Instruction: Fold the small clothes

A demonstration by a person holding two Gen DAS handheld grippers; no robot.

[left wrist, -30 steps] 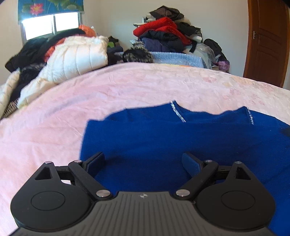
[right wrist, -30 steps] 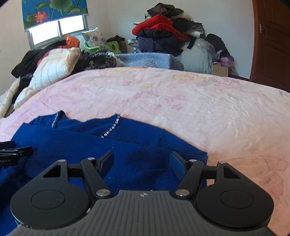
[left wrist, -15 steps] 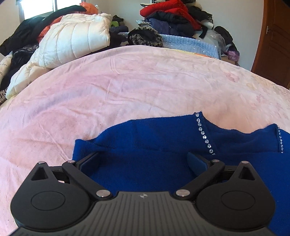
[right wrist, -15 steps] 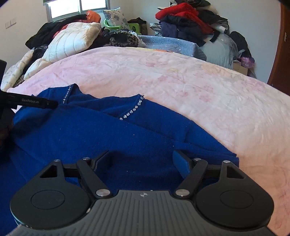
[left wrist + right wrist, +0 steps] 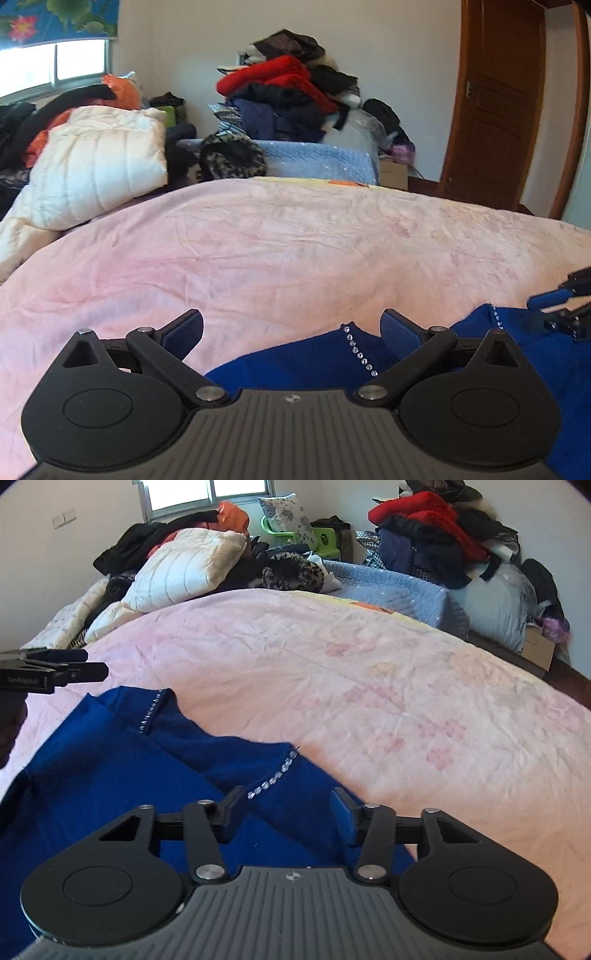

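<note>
Pink-sheeted bed (image 5: 295, 251) across both views, piled at its far side with a white quilt (image 5: 99, 166) and a clothes heap (image 5: 288, 96) against the wall; brown door (image 5: 495, 99) at the right in the left wrist view.

Blue top (image 5: 110, 775) flat on the near part of the bed, neckline away from the cameras, two rhinestone rows (image 5: 273, 779) along its neck edges. Nothing here in the way of boxes or baskets in use; only a cardboard box (image 5: 539, 646) on the floor beyond the bed, contents not visible.

Left hand-held gripper (image 5: 291, 328) tilted down over the top's left shoulder edge, jaws spread wide, nothing between the pads but air, with sheet below the left finger (image 5: 184, 332) and blue cloth below the right. In the right wrist view, seen side-on at the left edge (image 5: 66, 672), above the sheet just beyond the top's corner; a dark glimpse of a hand (image 5: 11, 720) below it.

Right hand-held gripper (image 5: 288, 812) angled down over the top's right shoulder, jaws at middling width and closing, blue cloth lying between the fingers; pads probably not yet pressing on the fabric, though contact hard to judge from this angle. Its tip also visible at the right edge of the left wrist view (image 5: 554, 299), just over the top.
</note>
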